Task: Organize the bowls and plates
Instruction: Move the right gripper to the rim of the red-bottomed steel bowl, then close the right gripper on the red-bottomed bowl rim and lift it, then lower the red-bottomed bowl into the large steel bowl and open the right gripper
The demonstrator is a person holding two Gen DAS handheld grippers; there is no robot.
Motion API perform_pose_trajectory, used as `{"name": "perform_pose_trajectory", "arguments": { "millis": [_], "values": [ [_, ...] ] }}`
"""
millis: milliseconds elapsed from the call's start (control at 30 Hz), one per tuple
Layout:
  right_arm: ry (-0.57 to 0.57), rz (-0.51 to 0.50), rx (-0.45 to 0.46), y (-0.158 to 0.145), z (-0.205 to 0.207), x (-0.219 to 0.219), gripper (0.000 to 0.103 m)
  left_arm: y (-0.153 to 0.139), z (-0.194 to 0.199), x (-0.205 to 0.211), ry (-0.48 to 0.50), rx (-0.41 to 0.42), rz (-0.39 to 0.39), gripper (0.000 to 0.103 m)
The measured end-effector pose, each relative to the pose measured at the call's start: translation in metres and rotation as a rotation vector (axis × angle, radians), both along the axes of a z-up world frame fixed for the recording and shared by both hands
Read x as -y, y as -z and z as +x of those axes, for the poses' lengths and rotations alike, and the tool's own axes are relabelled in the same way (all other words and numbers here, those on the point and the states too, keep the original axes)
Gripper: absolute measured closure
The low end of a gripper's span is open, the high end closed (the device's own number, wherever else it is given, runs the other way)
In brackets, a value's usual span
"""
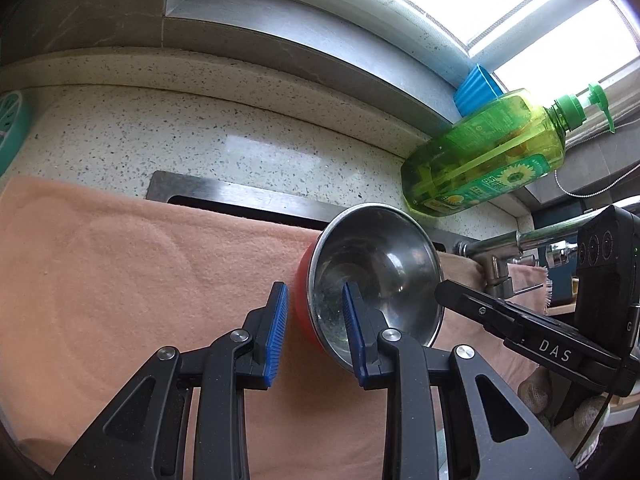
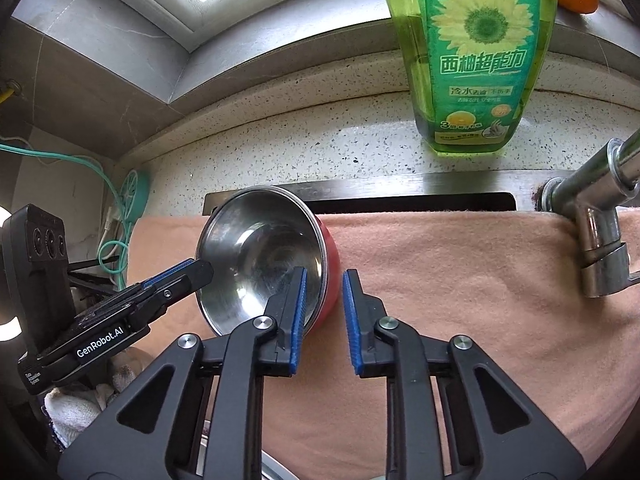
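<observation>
"DAS" on the right gripper (image 1: 440, 294) body, "GenRobot.AI" on the left gripper (image 2: 200, 270) body, "西柚超能力" and "3" on the green soap bottle (image 2: 476, 60) label

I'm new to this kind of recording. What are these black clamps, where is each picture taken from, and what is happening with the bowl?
There is no robot here. A person holds one pair of tongs in each hand, and a wide-angle camera on each looks along its fingers. One picture comes from the left tongs, the other from the right tongs. Both clamp the rim of one tilted steel bowl, red outside, over a peach cloth on a speckled counter. A green soap bottle and a tap are nearby.
</observation>
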State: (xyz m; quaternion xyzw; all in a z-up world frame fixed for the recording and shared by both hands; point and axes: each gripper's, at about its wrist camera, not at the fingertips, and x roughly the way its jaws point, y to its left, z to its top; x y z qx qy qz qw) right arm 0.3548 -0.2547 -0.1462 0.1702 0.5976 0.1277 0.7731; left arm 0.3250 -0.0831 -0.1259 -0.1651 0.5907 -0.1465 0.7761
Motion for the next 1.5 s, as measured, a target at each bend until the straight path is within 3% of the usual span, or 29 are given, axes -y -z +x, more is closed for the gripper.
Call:
{"name": "perform_pose_trajectory", "arguments": {
  "millis": [167, 267, 467, 800, 1167, 1500],
  "values": [
    [-0.002, -0.008, -0.012, 0.005, 0.002, -0.002, 0.091, 0.003, 0.001, 0.003, 0.006, -0.003, -0.001, 0.077],
    [-0.008, -0.017, -0.013, 0.006, 0.002, -0.004, 0.093, 0.006, 0.002, 0.005, 0.007, -0.003, -0.007, 0.086],
    [-0.012, -0.029, -0.011, 0.008, 0.004, -0.006, 0.095, 0.007, 0.003, 0.005, 0.008, 0.007, 0.007, 0.091],
    [-0.018, -0.040, 0.006, -0.003, 0.000, -0.011, 0.095, 0.001, -0.005, 0.001, 0.000, 0.021, 0.005, 0.091],
    [-0.051, -0.011, 0.056, -0.039, -0.027, -0.025, 0.095, -0.042, -0.037, -0.024, -0.020, 0.107, -0.016, 0.091],
    [-0.135, 0.019, 0.121, -0.077, -0.067, -0.063, 0.095, -0.076, -0.089, -0.072, -0.087, 0.180, -0.058, 0.091]
  ]
}}
